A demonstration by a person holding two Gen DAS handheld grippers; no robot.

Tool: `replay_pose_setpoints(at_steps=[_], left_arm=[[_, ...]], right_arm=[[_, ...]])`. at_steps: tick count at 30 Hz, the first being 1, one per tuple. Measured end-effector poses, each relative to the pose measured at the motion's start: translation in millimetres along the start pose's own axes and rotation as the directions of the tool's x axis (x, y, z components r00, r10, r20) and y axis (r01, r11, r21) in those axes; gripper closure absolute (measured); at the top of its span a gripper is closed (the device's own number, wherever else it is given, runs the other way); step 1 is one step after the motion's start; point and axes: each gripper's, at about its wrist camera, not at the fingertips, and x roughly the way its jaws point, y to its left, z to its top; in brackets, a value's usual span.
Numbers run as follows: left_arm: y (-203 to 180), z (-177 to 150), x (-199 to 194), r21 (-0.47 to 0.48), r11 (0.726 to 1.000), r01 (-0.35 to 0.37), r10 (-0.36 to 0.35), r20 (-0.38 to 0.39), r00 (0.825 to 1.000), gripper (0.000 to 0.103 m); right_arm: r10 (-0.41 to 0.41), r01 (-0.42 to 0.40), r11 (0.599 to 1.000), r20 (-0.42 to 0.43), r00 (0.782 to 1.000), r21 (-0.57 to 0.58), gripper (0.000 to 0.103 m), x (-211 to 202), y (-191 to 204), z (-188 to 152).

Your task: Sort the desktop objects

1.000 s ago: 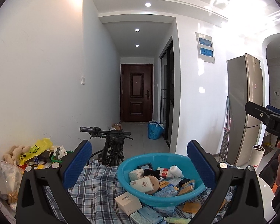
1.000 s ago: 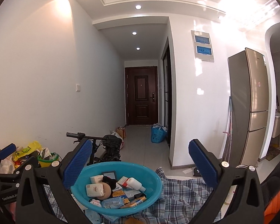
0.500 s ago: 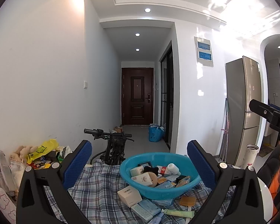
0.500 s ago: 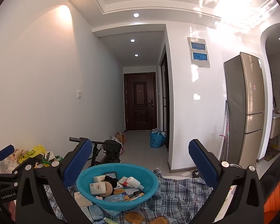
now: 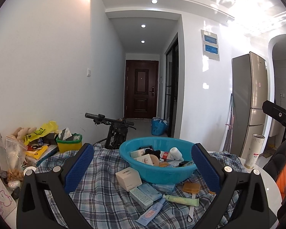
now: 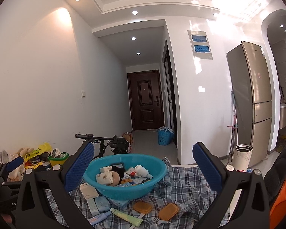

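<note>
Both tools are raised above the table with nothing between their fingers. The left gripper [image 5: 141, 168] has its blue-padded jaws spread wide, framing the lower centre of its view; the right gripper [image 6: 143, 169] is likewise spread and empty. The blue plastic basin [image 5: 158, 171] sits at lower centre on the plaid cloth [image 5: 97, 196], already holding small boxes, a white bottle [image 5: 175, 153] and a round tan item. Loose articles lie on the cloth at the bottom of the frame, in front of the basin: a white carton [image 5: 128, 178] touching the basin wall, a pale blue box [image 5: 149, 190], a light green tube [image 5: 182, 200], a blue-and-pink tube [image 5: 151, 211], and an amber soap-like case [image 5: 191, 187]. The right view shows two such orange cases [image 6: 142, 207] at lower centre. A white tumbler [image 6: 241, 157] stands at the right, apart from the heap. Judgement: sorting is partly done, and the present step is an approach before a pick. The next move calls for lowering one gripper over a single loose article, probably the green tube or a case, aligning the fingers across its narrow side. The flat boxes lie packed together and may be awkward to separate.
</note>
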Motion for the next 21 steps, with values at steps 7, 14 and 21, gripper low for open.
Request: replay_pose_setpoints(at_steps=[7,14,21], left_arm=[[1.6,-38.2,17.6,-0.004,1.0,0.022,-0.022,-0.043,0.999,0.0],[-5.5,-72.1,26.8,0.014,1.0,0.002,-0.001,-0.063,0.998,0.0],[-8.8,-97.0,26.8,0.006,1.0,-0.03,0.03,-0.017,0.999,0.0]], right_arm=[[-0.034,0.033,0.997,-0.019,0.999,-0.065,0.0,1.9,0.5,-35.6],[-0.052,0.05,0.997,-0.043,0.998,-0.05,0.0,1.9,-9.5,-68.6],[-0.065,0.062,0.996,-0.04,0.997,-0.063,0.0,1.9,-13.2,-94.9]])
